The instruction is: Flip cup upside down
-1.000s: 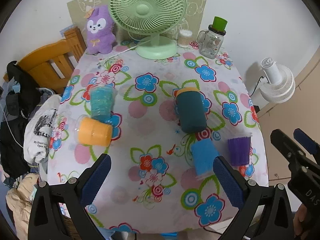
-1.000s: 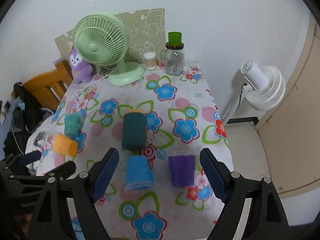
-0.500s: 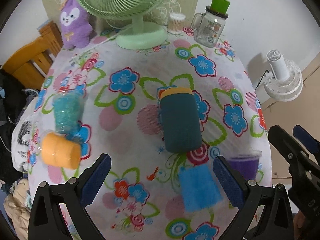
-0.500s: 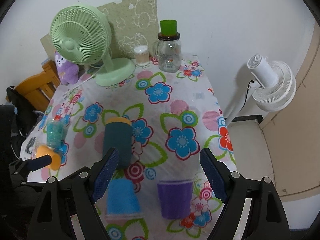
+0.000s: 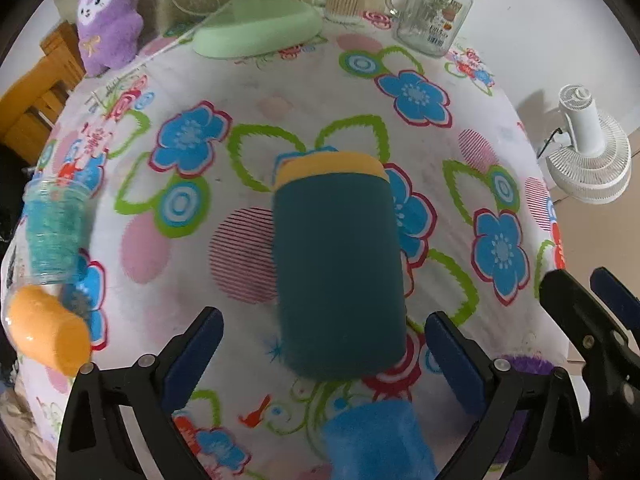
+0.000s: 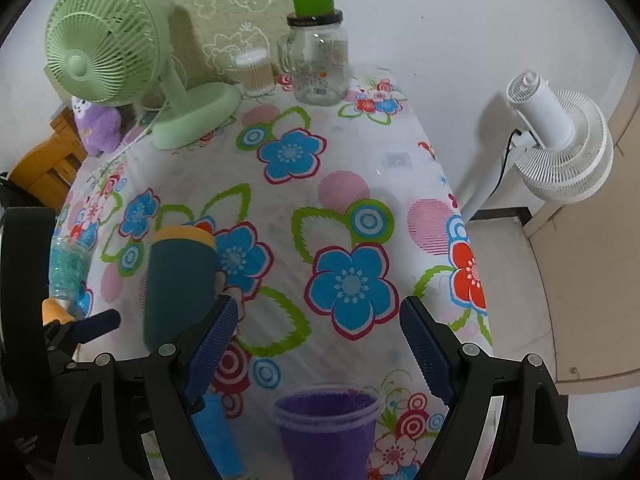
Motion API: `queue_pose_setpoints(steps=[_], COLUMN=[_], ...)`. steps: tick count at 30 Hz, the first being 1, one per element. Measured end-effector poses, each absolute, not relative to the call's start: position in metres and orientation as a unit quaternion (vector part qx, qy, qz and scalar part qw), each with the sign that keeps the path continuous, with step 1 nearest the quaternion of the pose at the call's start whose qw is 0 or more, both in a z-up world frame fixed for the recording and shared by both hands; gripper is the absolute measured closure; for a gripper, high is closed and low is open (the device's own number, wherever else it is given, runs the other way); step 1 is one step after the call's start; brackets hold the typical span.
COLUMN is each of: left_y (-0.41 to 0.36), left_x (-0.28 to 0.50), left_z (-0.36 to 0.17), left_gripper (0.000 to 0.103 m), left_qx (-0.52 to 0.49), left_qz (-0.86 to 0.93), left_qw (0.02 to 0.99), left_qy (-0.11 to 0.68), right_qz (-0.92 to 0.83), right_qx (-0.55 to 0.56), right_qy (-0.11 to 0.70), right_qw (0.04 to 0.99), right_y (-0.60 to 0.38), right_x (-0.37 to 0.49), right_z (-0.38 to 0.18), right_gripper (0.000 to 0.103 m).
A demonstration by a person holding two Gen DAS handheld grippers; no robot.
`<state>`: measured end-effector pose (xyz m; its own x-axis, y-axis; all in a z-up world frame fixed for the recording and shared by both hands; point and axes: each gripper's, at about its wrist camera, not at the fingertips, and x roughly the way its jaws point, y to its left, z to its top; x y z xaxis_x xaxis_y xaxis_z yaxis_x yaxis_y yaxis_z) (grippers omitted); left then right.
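A dark teal cup [image 5: 338, 268] with a yellow rim lies on its side on the flowered tablecloth [image 5: 240, 120], rim pointing away. My left gripper [image 5: 322, 344] is open, its fingers on either side of the cup's near end, not touching. The cup also shows at left in the right wrist view [image 6: 176, 280]. My right gripper [image 6: 318, 344] is open and empty above the cloth, with a purple cup [image 6: 326, 428] standing upright just below it. A blue cup [image 5: 376, 440] stands near the front edge.
A teal cup [image 5: 54, 232] and an orange cup [image 5: 46, 330] lie at the left edge. A green fan [image 6: 120, 60], glass jar [image 6: 318, 60], toothpick holder [image 6: 254, 70] and purple plush [image 5: 106, 20] stand at the back. A white fan [image 6: 560, 136] stands off the right edge.
Both grippers moved forward and down over the table. The left gripper has closed in on the dark teal cup, which now sits between its open fingers.
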<state>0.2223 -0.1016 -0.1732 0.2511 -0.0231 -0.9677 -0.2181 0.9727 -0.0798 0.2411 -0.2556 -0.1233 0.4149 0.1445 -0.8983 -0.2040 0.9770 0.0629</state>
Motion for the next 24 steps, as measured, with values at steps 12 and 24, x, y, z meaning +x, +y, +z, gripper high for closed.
queue_pose_setpoints(steps=[12, 24], left_y=[-0.103, -0.064], left_x=[0.228, 0.193], left_z=[-0.187, -0.167], left_gripper=[0.035, 0.035], left_qx=[-0.094, -0.089], left_qz=[0.066, 0.084], left_qw=[0.791, 0.802], left_qy=[0.601, 0.585], right_qz=[0.100, 0.117], right_qx=[-0.035, -0.041], right_qy=[0.549, 0.540], right_qw=[0.829, 0.832], right_y=[-0.257, -0.222], right_x=[0.250, 0.228], right_z=[-0.146, -0.130], right_gripper=[0.018, 0.018])
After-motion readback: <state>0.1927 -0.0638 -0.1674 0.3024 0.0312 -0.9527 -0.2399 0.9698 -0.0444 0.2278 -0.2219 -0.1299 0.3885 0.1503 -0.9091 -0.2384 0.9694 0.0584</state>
